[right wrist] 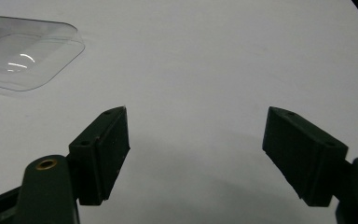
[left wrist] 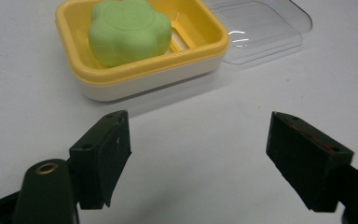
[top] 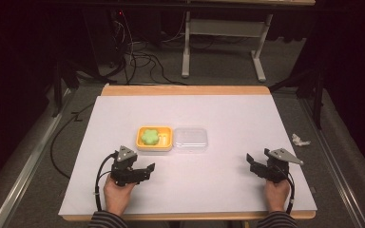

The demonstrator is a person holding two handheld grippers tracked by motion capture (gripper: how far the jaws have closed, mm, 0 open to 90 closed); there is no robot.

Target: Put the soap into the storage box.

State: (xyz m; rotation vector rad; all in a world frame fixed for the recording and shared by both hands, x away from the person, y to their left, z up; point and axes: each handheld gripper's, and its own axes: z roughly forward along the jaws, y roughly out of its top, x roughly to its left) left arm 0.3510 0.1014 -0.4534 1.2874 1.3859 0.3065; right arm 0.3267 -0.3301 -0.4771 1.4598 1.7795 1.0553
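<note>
From the high view, a yellow soap dish [top: 155, 138] holding a green flower-shaped soap [top: 148, 137] sits mid-table on the white sheet [top: 218, 118], a clear lid [top: 190, 139] touching its right side, with the left gripper [top: 145, 170] just below it and the right gripper [top: 253, 164] well apart. The left gripper view has its jaws spread on nothing, dish and soap just beyond. The right gripper view shows jaws spread over bare sheet, the lid off to the upper left.

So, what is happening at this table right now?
A person holds a gripper in each hand over a white table. The left gripper is open and faces a yellow soap dish with green soap inside. A clear lid lies beside the dish. The right gripper is open, holding nothing.
</note>
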